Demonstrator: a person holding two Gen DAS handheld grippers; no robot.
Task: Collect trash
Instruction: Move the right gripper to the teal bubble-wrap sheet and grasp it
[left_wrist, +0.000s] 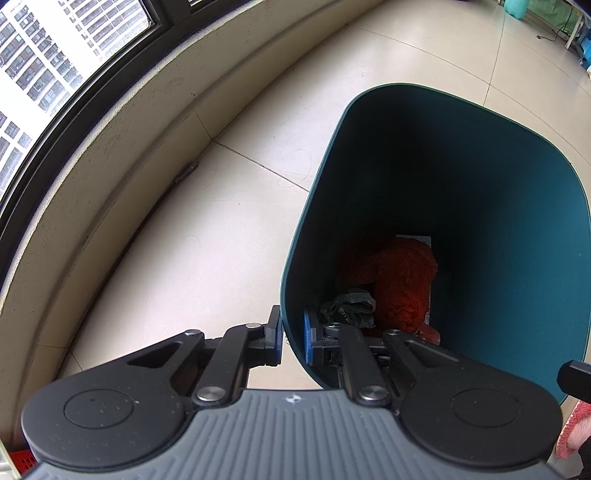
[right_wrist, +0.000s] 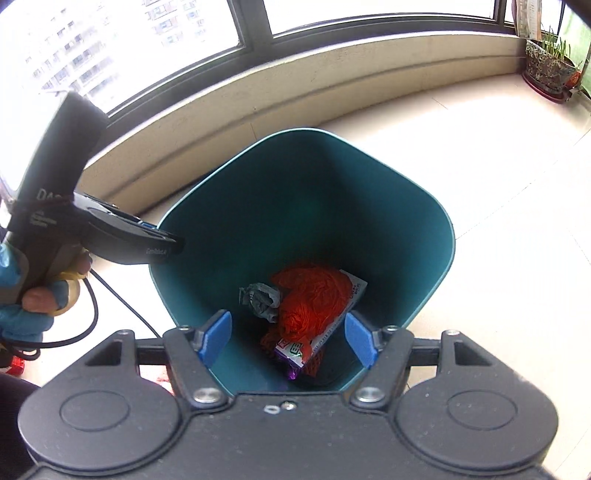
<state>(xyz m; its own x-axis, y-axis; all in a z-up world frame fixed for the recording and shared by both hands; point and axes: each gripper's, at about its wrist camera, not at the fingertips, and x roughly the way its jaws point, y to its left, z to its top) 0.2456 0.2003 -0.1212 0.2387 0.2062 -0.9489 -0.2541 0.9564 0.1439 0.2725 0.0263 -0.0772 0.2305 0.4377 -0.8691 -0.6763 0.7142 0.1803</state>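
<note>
My left claw (left_wrist: 291, 338) is clamping the near wall of the teal bin (left_wrist: 498, 206), one pad outside, one inside, holding it steady on the tiled floor (left_wrist: 207, 221) by the window ledge (right_wrist: 332, 62). My right claw (right_wrist: 288, 338) is hanging released over the bin mouth, nothing between the blue pads. Judging progress: trash is lying at the bottom, left to right a crumpled grey wrapper (right_wrist: 260, 297), an orange net bag (right_wrist: 314, 299), a printed packet (right_wrist: 325, 328) under it. No loose trash is showing on the floor in view; more may be remaining elsewhere
</note>
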